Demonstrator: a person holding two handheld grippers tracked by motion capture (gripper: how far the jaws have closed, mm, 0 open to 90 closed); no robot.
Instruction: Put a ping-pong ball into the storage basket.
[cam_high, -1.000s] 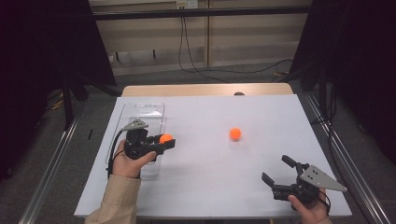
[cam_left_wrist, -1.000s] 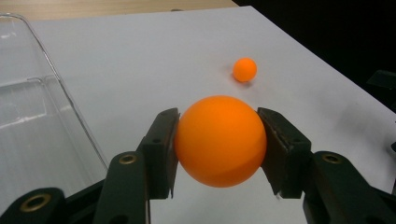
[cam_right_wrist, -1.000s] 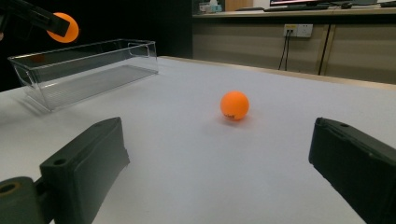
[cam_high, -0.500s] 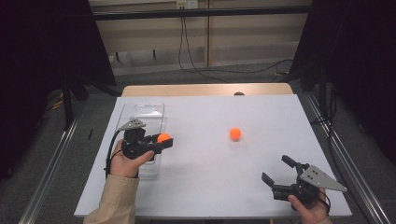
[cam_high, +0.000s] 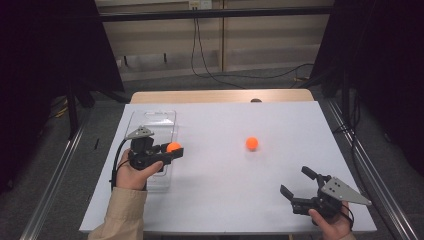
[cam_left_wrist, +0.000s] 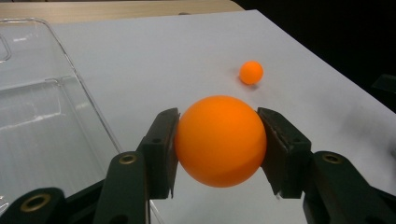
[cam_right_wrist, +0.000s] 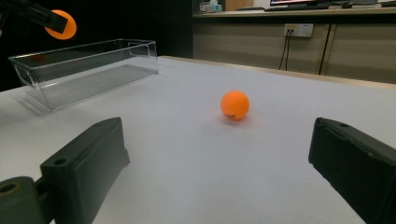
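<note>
Left gripper (cam_high: 172, 152), at the left of the high view, pinches an orange ball (cam_high: 173, 147) across its widest part, one black pad on each side, and holds it above the right edge of a clear plastic tray (cam_high: 150, 120). In the left gripper view the held ball (cam_left_wrist: 219, 140) sits squarely between the pads, with nothing squashed or dented. It looks like a table-tennis ball: very light, hollow, smooth and hard-skinned, so I would expect it to roll at a touch and to pop out if caught off-centre. A gentle hold across the middle, as here, seems right; a hard squeeze could dent it. Right gripper (cam_high: 298, 181), at the lower right of the high view, rests near the front edge of the white table (cam_high: 280, 125) with its jaws spread wide and nothing between them. A second ball (cam_high: 252, 143) lies loose on the table right of centre, well apart from both grippers; in the right gripper view it (cam_right_wrist: 235, 105) sits ahead between the open jaws. Count: two orange balls, one tray, two grippers.
</note>
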